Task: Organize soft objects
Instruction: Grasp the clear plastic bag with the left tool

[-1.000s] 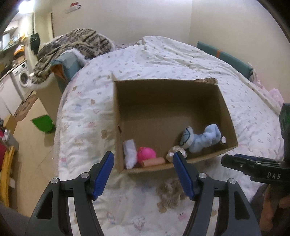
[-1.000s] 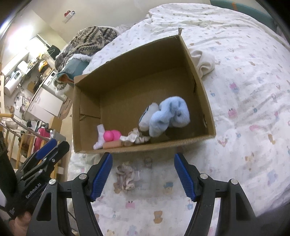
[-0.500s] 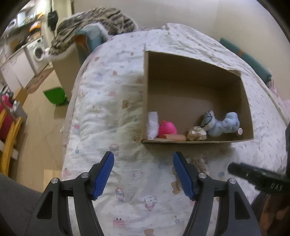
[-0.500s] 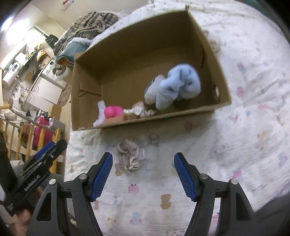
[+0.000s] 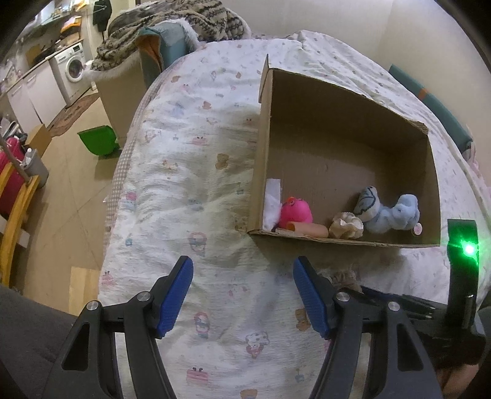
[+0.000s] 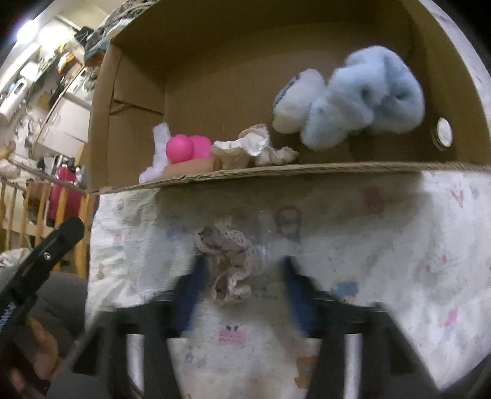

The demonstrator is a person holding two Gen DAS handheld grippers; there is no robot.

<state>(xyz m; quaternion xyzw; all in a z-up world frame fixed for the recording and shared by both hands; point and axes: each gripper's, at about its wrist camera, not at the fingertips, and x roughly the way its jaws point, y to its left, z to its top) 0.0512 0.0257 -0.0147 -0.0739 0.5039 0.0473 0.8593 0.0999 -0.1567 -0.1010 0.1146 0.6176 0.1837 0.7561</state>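
A cardboard box lies on the bed and holds a light blue plush, a pink toy, a beige scrunchie, a white cloth and a tan tube. A lace scrunchie in clear wrapping lies on the quilt before the box. My right gripper is open, its blurred fingers on either side of the scrunchie. My left gripper is open and empty over the quilt, left of the scrunchie.
The bed has a white patterned quilt. A patterned blanket is heaped beyond it. A green bin, a washing machine and a yellow chair stand on the floor at left.
My right gripper has dropped low and forward, so its fingers now flank the lace scrunchie. My left gripper has swung further left and back from the box.
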